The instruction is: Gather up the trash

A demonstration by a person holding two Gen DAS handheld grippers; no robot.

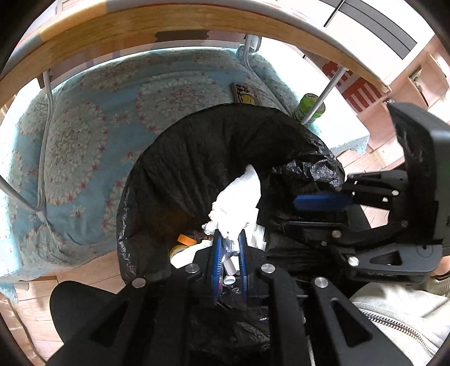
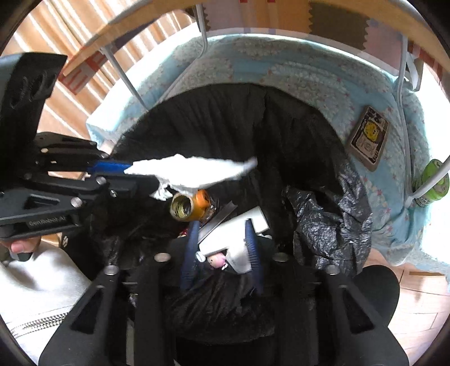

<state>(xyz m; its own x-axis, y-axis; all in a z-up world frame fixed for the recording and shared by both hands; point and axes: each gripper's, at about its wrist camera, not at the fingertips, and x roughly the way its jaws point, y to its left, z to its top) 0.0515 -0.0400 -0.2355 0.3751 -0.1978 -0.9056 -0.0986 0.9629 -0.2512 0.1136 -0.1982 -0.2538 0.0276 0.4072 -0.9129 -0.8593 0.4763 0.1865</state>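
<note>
A blue floral quilt (image 1: 92,146) lies beneath a wooden table edge (image 1: 157,26) on white metal legs (image 1: 46,132); a yellow-faced card (image 2: 368,138) rests on the quilt; a green can (image 1: 308,107) stands beside a leg

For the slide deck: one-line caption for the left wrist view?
Left gripper holds crumpled white tissue over open black trash bag; right gripper alongside.

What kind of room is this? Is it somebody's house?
Probably a room in a home. A blue flowery quilt lies under a wooden table on a wood floor, beside a trash bag where the left tool holds a tissue.
</note>
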